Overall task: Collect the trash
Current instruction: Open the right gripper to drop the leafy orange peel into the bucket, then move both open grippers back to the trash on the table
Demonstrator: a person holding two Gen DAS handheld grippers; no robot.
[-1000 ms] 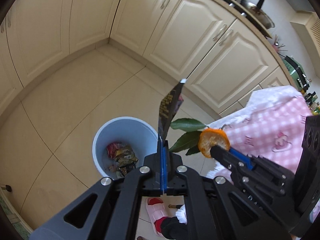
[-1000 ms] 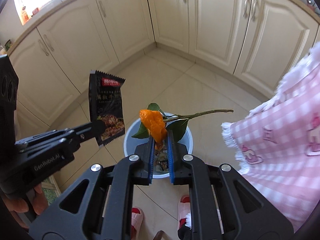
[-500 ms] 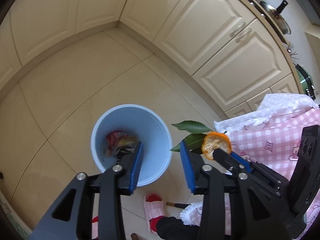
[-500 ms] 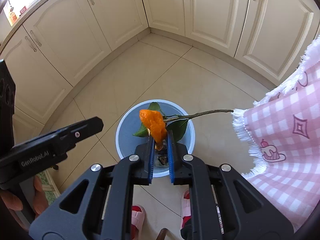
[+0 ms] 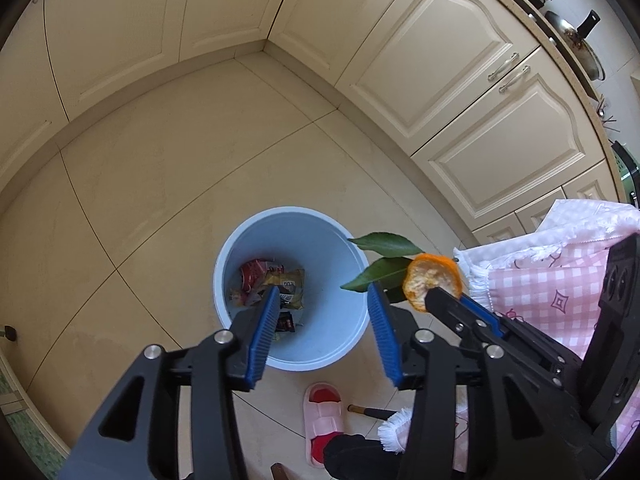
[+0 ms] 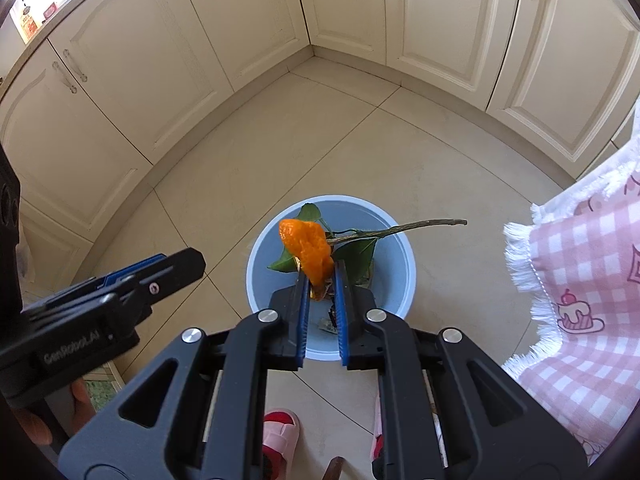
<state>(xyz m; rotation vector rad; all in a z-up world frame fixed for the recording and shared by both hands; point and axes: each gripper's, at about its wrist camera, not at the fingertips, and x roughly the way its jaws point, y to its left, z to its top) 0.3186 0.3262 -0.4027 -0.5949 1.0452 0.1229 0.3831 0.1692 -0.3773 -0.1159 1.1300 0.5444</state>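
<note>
A light blue trash bin [image 5: 344, 248] stands on the floor below both grippers and holds several wrappers [image 5: 280, 284]; it also shows in the right wrist view [image 6: 400, 252]. My left gripper [image 5: 324, 296] is open and empty above the bin; it shows in the right wrist view [image 6: 176, 264]. My right gripper [image 6: 320, 280] is shut on an orange peel with a leafy twig [image 6: 308, 248], held over the bin. The peel [image 5: 432, 280] and right gripper [image 5: 444, 300] show at the right of the left wrist view.
Cream kitchen cabinets [image 6: 160, 64] line the far sides of the tiled floor [image 5: 140, 184]. A table with a pink checked cloth [image 6: 592, 280] is at the right. A pink slipper [image 5: 324, 416] is near the bin. Pots [image 5: 576, 36] sit on the counter.
My left gripper opened and let go of the dark snack wrapper, which dropped into the bin. Both grippers moved lower over the bin. The right gripper still holds the peel.
</note>
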